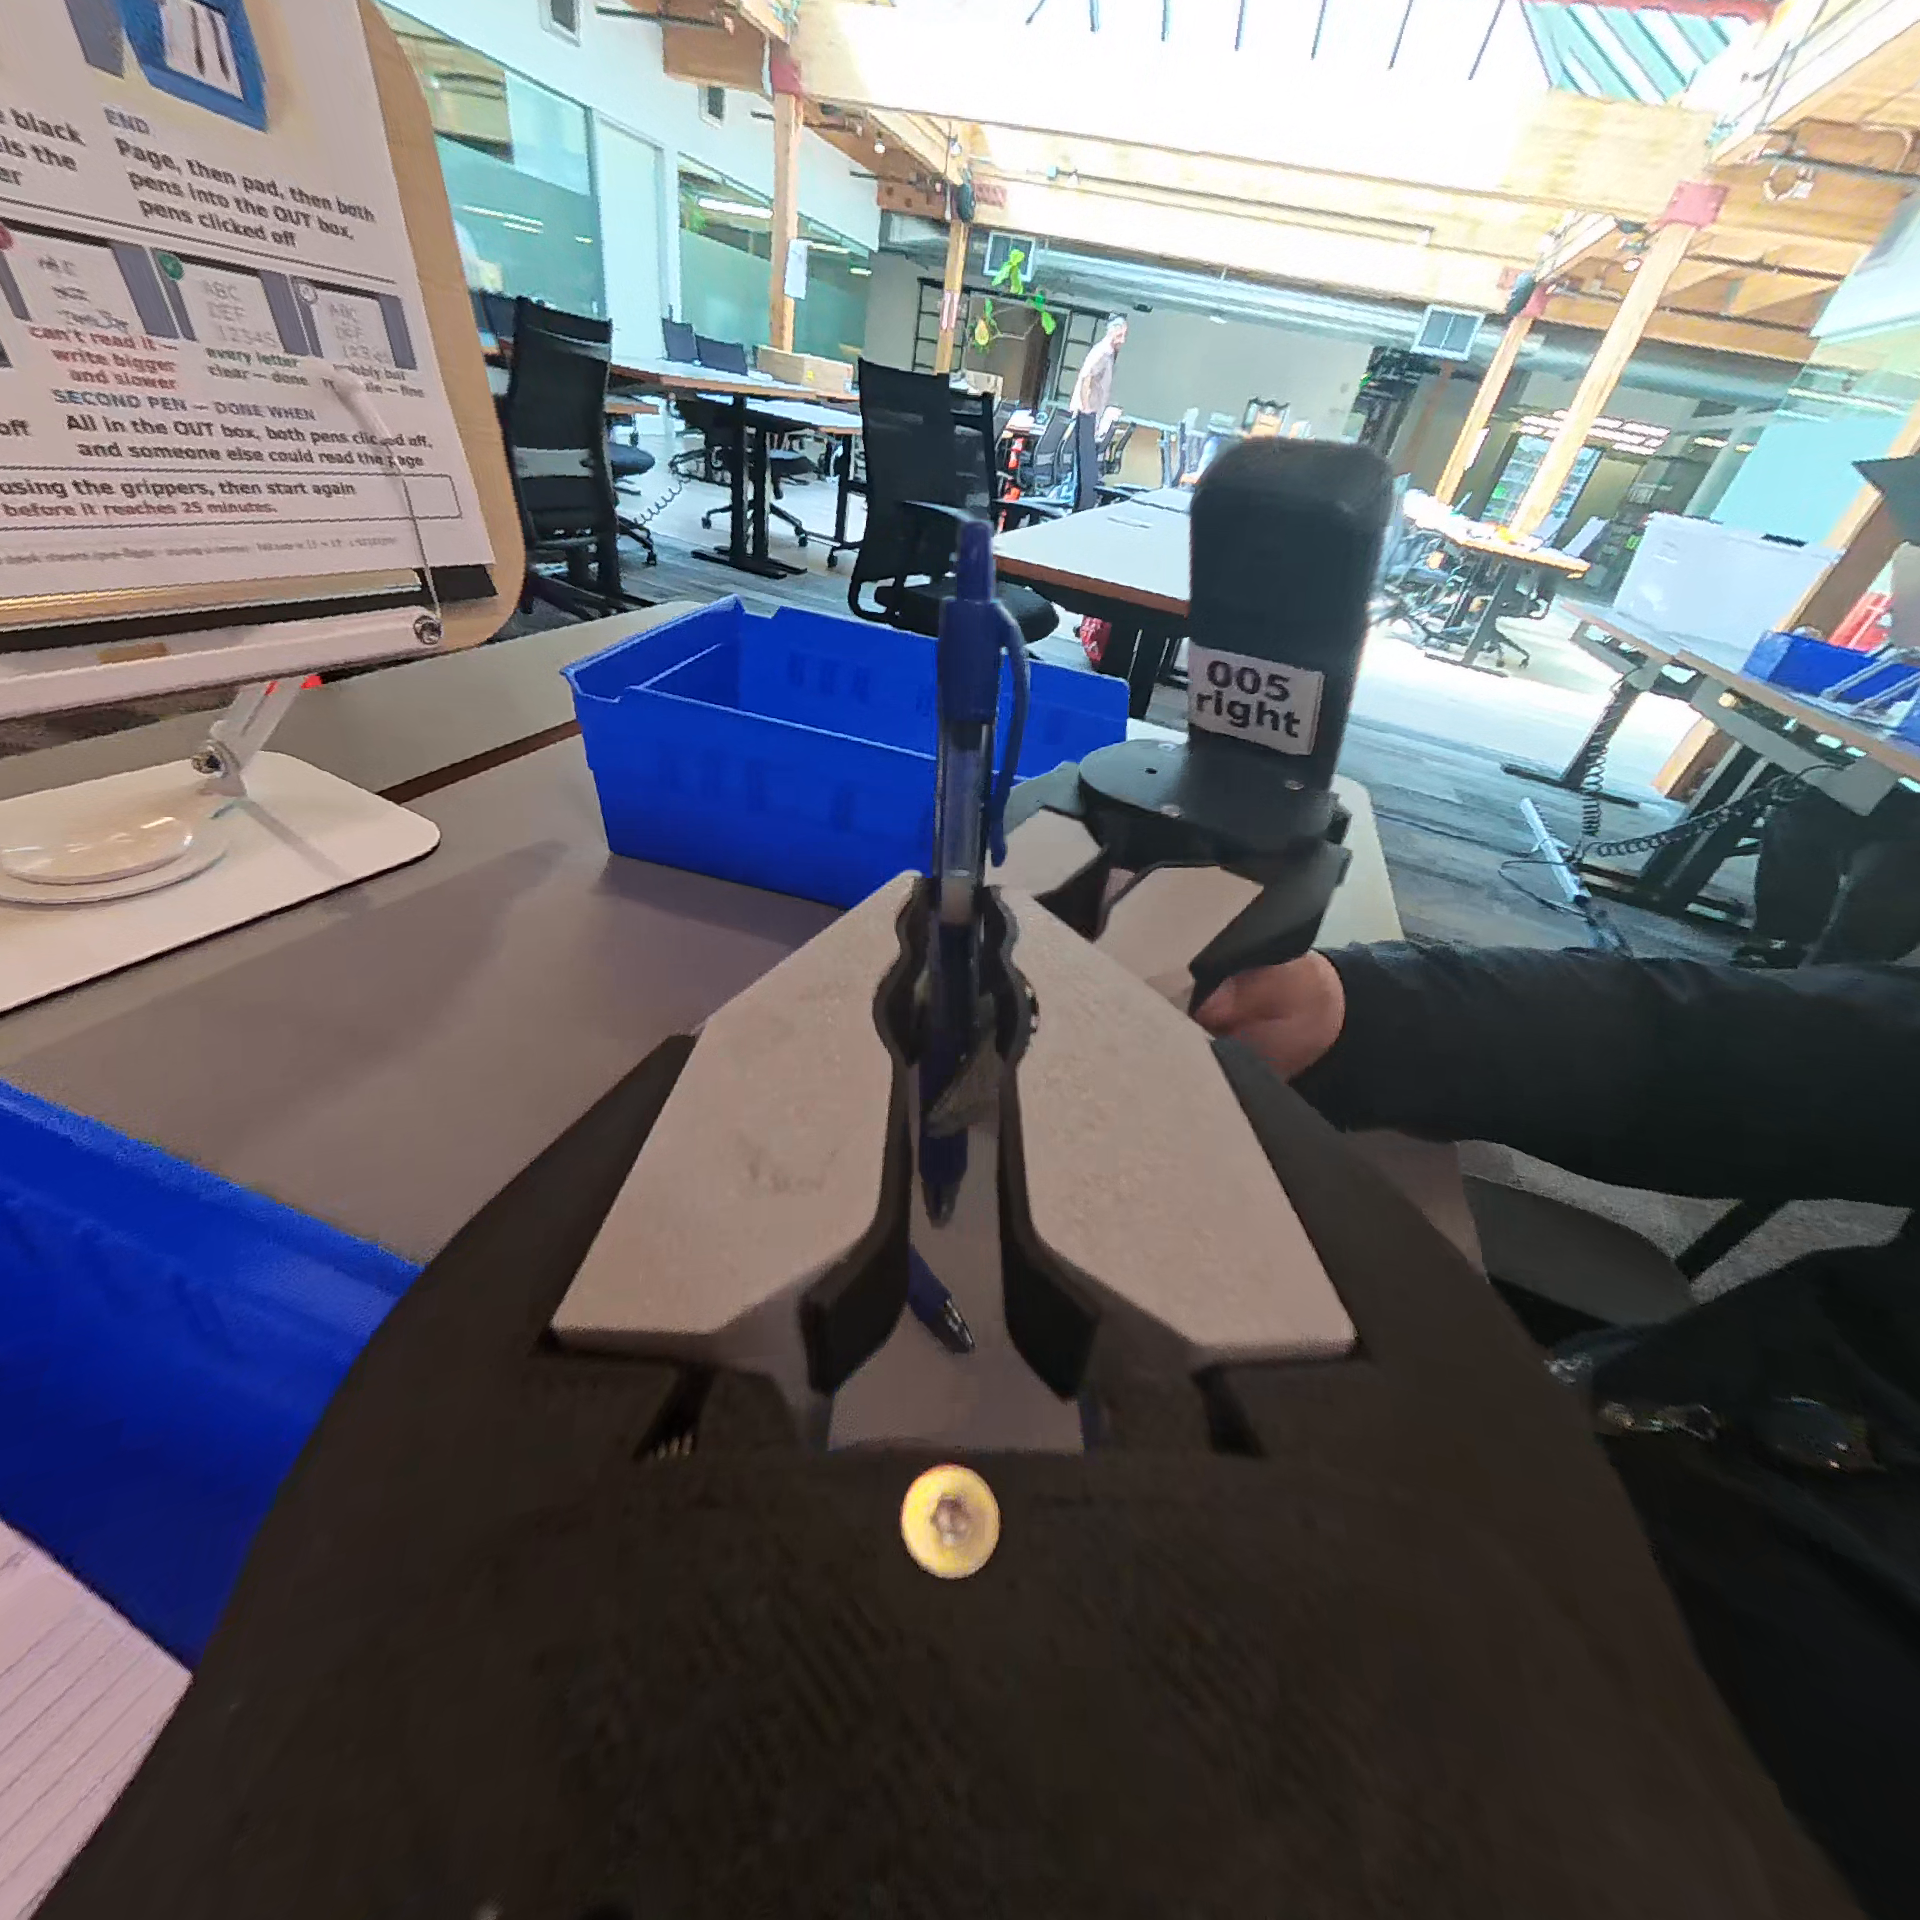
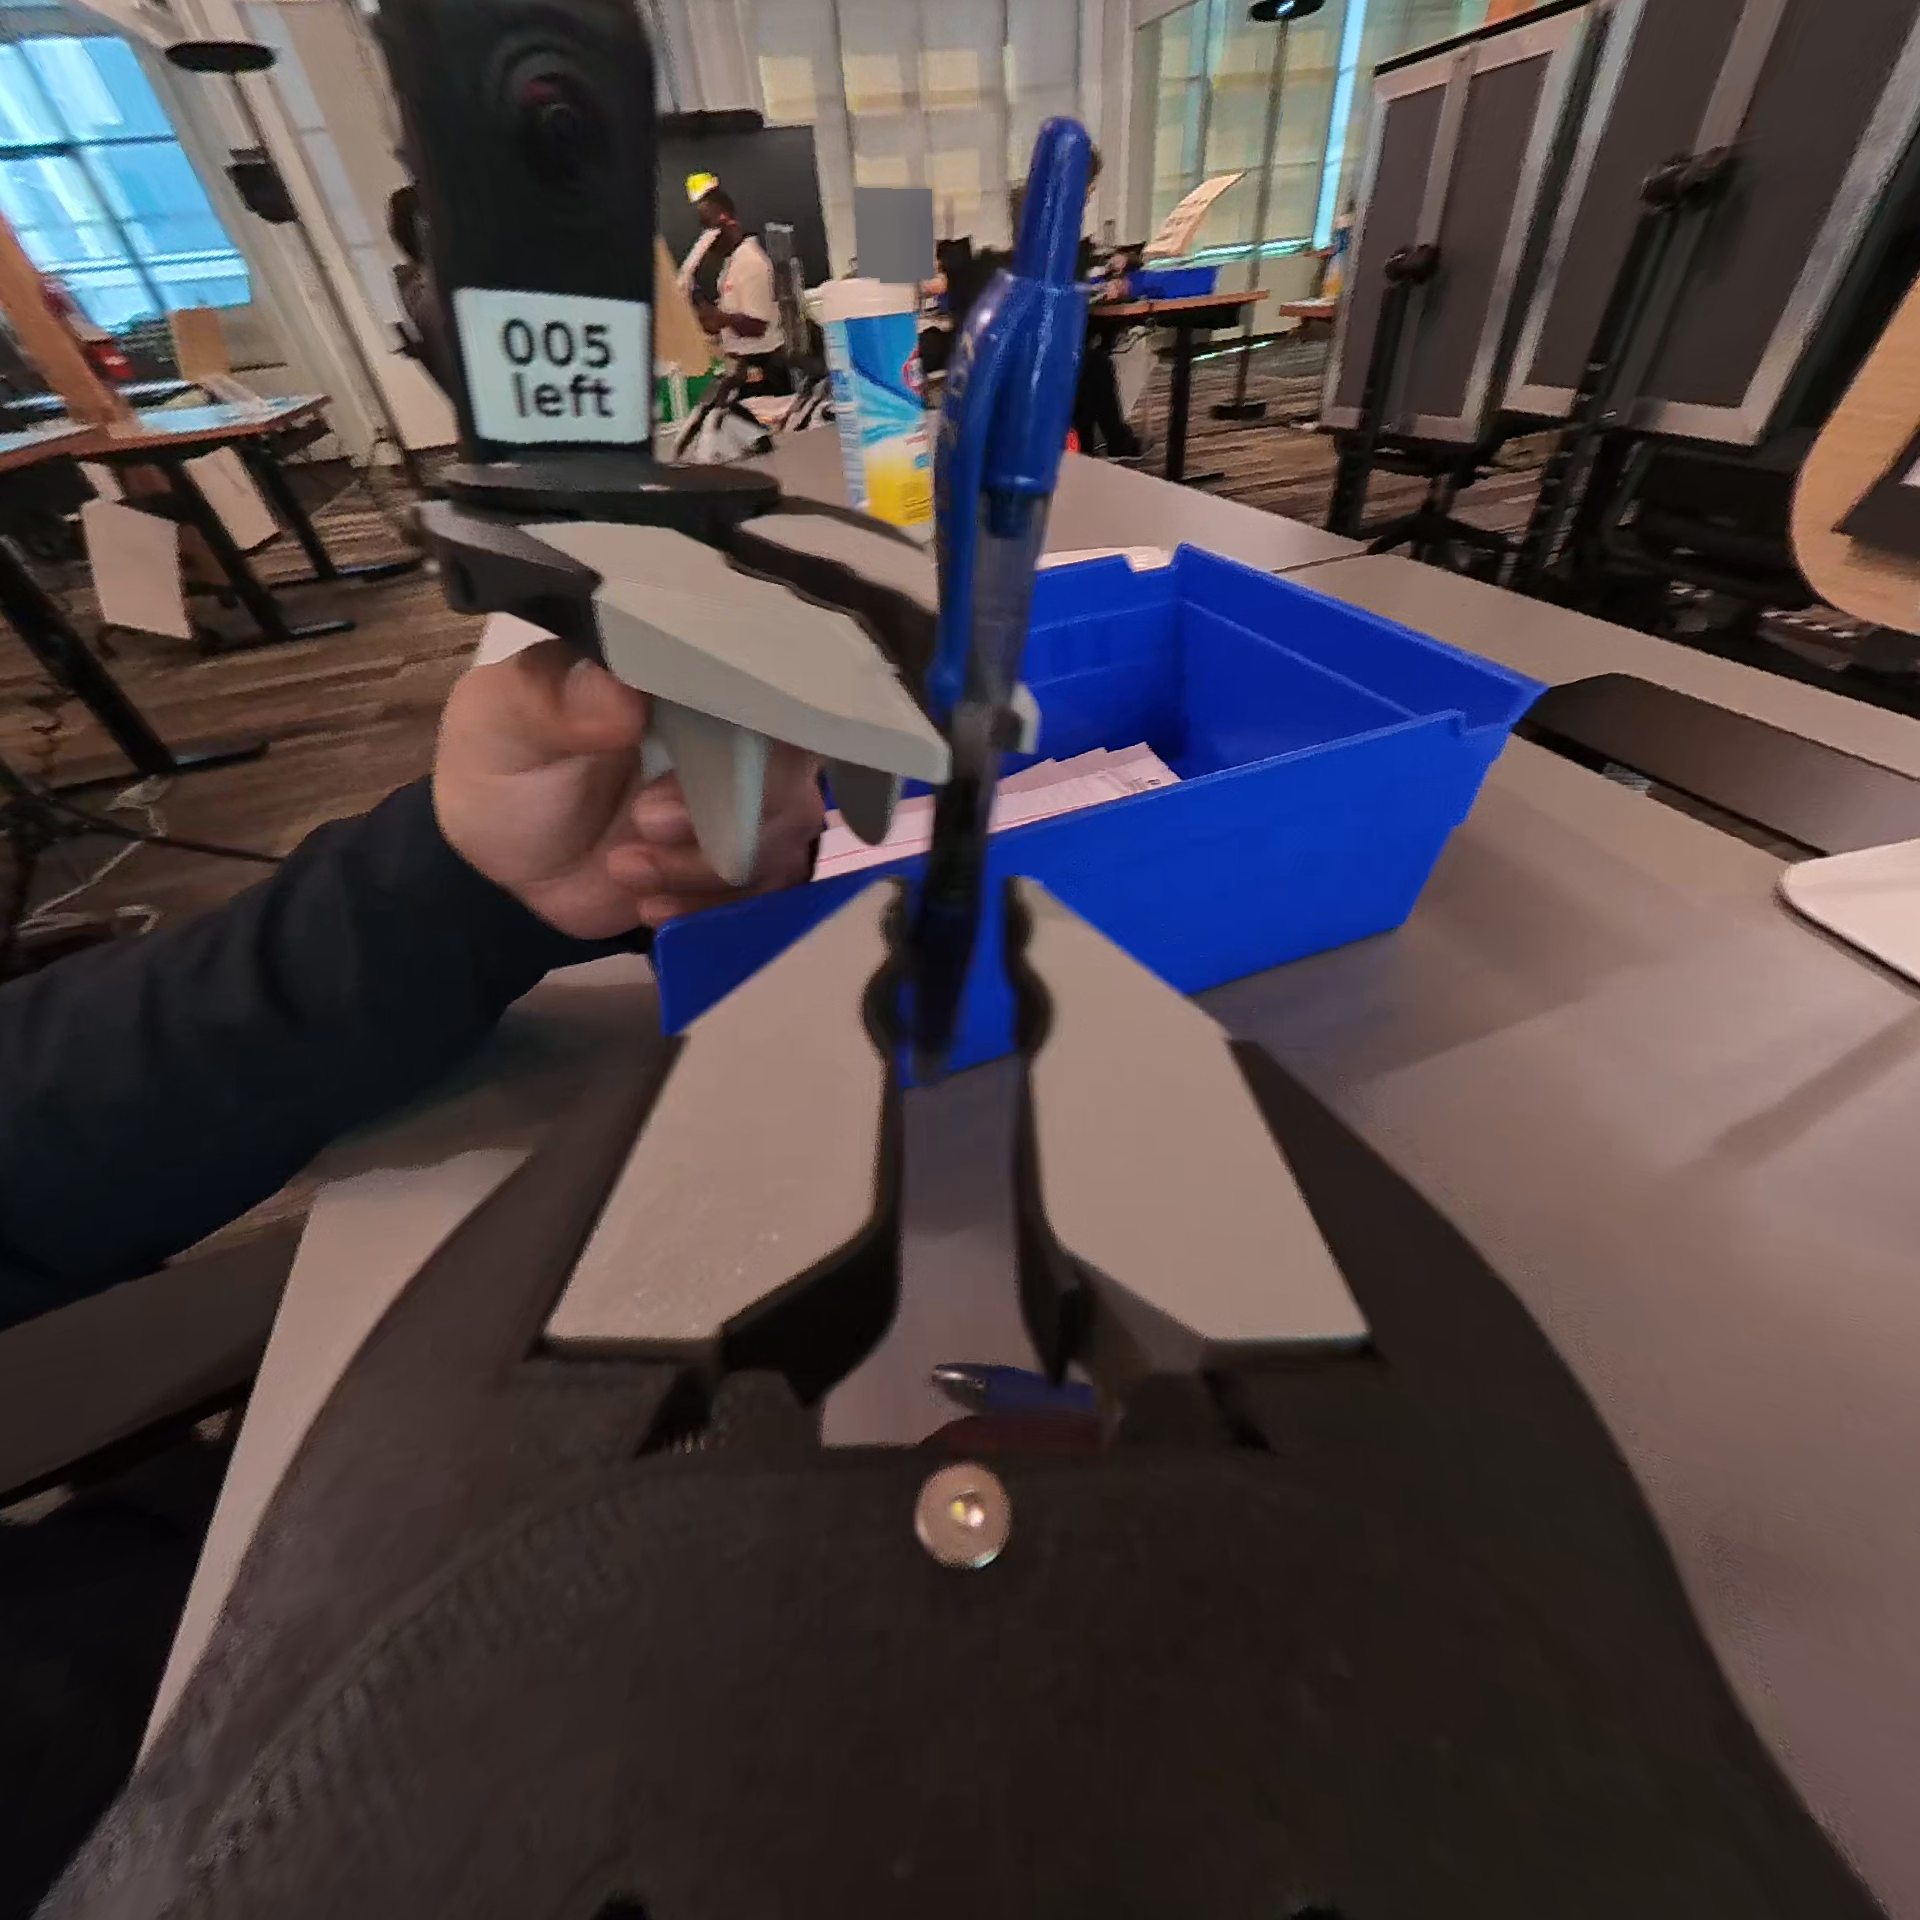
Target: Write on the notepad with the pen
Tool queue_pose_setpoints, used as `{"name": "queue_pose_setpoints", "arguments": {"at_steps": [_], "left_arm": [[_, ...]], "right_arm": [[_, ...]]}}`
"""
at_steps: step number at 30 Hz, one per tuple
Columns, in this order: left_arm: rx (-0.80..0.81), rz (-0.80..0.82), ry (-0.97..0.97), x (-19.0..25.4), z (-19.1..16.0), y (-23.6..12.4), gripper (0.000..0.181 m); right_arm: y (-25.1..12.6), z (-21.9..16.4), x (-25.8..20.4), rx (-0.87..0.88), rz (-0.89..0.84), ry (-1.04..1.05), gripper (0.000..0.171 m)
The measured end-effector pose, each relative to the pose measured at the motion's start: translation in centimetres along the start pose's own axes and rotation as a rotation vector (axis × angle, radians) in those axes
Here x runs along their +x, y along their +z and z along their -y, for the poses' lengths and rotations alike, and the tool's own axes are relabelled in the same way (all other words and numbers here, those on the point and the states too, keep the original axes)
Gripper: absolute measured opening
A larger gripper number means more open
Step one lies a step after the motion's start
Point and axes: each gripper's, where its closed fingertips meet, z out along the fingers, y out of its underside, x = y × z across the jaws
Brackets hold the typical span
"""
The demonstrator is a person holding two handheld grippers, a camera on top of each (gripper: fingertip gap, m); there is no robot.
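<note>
A blue pen (image 1: 961,831) is being held upright above the grey table (image 1: 416,997), clip and push-button end upward. In the left wrist view it is being clamped near mid-barrel between the tips of the left gripper (image 1: 951,940), whose jaws are closed on it; the writing tip is pointing down toward the gripper body. In the right wrist view the same pen (image 2: 997,520) is seen with the left gripper (image 2: 961,743) pinching it from the side, while its lower end is sitting in the gap between the tips of the right gripper (image 2: 956,971). Those jaws are standing slightly apart around the barrel; whether they are touching it cannot be told. Each gripper is being held by a hand (image 2: 582,790) in a dark sleeve.

Behind the pen, a blue bin (image 2: 1247,831) containing papers is resting on the table. Another blue bin (image 1: 790,748) is seen in the left view, beside an instruction sheet on a stand (image 1: 208,343). A lined notepad (image 1: 62,1704) is showing at the lower left edge.
</note>
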Motion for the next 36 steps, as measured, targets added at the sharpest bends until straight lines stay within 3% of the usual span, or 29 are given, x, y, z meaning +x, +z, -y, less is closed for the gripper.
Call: {"name": "queue_pose_setpoints", "arguments": {"at_steps": [4,8,11,13,16,20,25,30,36], "left_arm": [[-0.008,0.052,-0.019,-1.1,-0.3,0.0,0.007],[-0.06,0.252,0.008,-4.8,-1.4,-1.3,0.017],[-0.103,0.277,0.069,-4.2,-1.4,-1.2,0.016],[-0.121,0.296,0.125,-2.8,-1.1,-0.5,0.007],[-0.304,0.269,0.107,0.5,-3.7,2.1,0.0],[-0.595,0.459,0.123,0.5,-8.8,3.9,0.0],[-0.679,0.445,0.258,4.0,-11.0,6.7,0.0],[-0.846,0.613,0.257,-1.7,-14.8,6.5,0.0],[-0.913,0.638,0.171,-4.2,-16.2,6.5,0.0]], "right_arm": [[-0.8,-0.6,1.7,-0.068,-0.081,0.015,0.008],[-3.9,-1.5,6.9,-0.173,-0.352,0.059,0.008],[-6.5,-2.7,9.6,-0.251,-0.479,0.15,0.008],[-7.7,-3.6,10.8,-0.276,-0.533,0.226,0.008],[-8.2,-5.9,11.7,-0.347,-0.576,0.304,0.008],[-8.3,-9.3,12.6,-0.465,-0.606,0.377,0.008],[-8.7,-11.5,13.5,-0.535,-0.628,0.433,0.008],[-9.2,-12.4,14.1,-0.572,-0.651,0.45,0.008],[-9.4,-13.0,14.7,-0.584,-0.656,0.457,0.008]]}}
